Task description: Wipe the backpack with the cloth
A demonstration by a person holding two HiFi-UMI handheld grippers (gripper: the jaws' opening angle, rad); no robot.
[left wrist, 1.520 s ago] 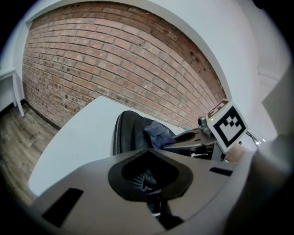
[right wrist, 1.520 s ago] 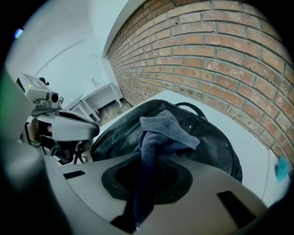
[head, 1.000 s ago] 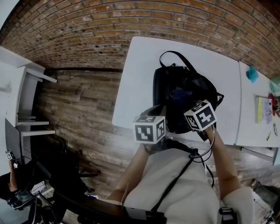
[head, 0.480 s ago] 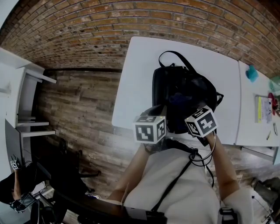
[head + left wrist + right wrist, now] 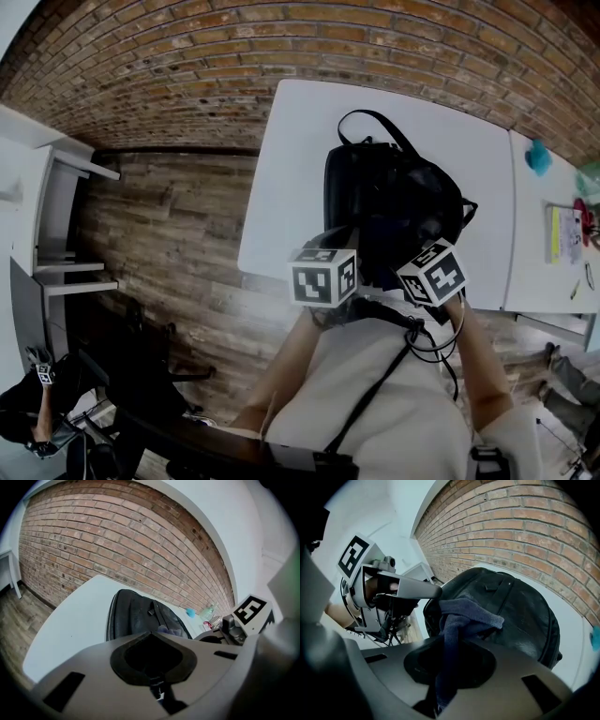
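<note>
I work now at the near end of the backpack point(image 5: 394, 202), which lies flat on the white table point(image 5: 291, 169) with its carry loop pointing away from me, toward the brick wall. My right gripper point(image 5: 443, 686) has its jaws pressed together on the dark blue cloth point(image 5: 461, 613); the free part of the cloth stands up out of the jaws in a bunch and folds over toward the black fabric. From the right gripper view it seems to touch the near edge of the bag, but I cannot be sure of real contact. My left gripper point(image 5: 157, 691) is just beside the right one, its jaws drawn together, and I make out nothing held between them. I judge that the wiping is under way, with most of the bag's top face left to cover. For the next move I think the cloth must be laid flatter on the surface and drawn across it, and the left gripper should steady the soft bag, because it may slide on the smooth table.
</note>
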